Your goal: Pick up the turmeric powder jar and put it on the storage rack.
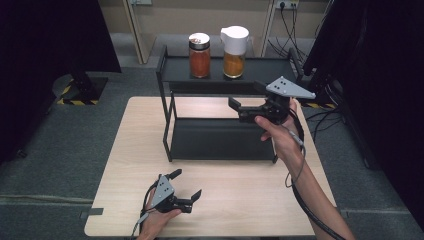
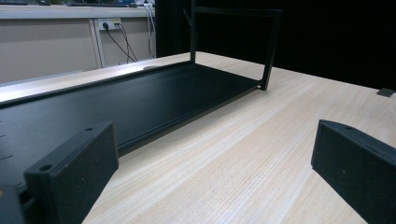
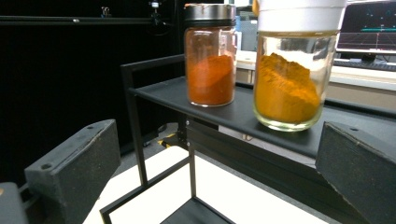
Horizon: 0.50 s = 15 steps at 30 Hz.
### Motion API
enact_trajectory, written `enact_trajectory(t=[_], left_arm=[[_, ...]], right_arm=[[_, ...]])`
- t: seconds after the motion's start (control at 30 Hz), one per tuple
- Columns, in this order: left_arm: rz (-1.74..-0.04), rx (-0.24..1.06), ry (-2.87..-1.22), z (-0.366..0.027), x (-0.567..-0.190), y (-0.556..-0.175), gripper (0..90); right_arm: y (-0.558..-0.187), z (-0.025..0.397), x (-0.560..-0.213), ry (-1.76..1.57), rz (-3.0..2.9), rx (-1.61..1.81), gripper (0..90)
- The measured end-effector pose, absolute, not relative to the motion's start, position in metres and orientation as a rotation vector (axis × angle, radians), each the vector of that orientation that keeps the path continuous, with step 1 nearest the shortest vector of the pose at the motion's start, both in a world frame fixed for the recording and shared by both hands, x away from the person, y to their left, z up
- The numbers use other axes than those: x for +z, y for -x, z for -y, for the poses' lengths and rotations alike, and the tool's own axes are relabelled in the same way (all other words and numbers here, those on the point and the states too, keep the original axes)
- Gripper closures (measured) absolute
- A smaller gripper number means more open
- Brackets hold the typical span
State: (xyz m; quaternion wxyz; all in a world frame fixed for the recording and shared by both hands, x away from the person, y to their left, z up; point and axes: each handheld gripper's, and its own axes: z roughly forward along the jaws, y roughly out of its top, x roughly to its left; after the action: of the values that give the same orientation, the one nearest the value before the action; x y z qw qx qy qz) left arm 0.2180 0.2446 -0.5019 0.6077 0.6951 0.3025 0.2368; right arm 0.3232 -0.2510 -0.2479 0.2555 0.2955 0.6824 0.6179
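Two glass jars stand on the top shelf of a black two-tier rack (image 1: 170, 70). One has a silver lid and red-orange powder (image 1: 199, 55) (image 3: 209, 60); the other, to its right, has a white lid and yellow-orange powder (image 1: 234, 52) (image 3: 289, 74). My right gripper (image 1: 246, 96) (image 3: 215, 154) is held in the air in front of the top shelf, open, with nothing between its jaws, and points towards the jars. My left gripper (image 1: 186, 184) (image 2: 212, 149) rests low over the table's near edge, open and empty, facing the rack's lower shelf (image 2: 140, 98).
The light wooden table (image 1: 235, 200) has bare room in front of and left of the rack. The rack's lower shelf (image 1: 220, 140) holds nothing. Grey floor, dark curtains, a stand base (image 1: 80, 90) and cables surround the table.
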Motion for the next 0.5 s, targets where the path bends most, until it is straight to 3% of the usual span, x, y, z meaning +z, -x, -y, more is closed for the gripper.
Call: enact_trajectory(t=[0.5], left_arm=[[-0.699, 0.552, -1.605, -0.245, -0.502, -0.217, 0.3]], right_arm=[[-0.306, 0.255, -0.29, -0.755, -1.862, 1.681, 0.4]])
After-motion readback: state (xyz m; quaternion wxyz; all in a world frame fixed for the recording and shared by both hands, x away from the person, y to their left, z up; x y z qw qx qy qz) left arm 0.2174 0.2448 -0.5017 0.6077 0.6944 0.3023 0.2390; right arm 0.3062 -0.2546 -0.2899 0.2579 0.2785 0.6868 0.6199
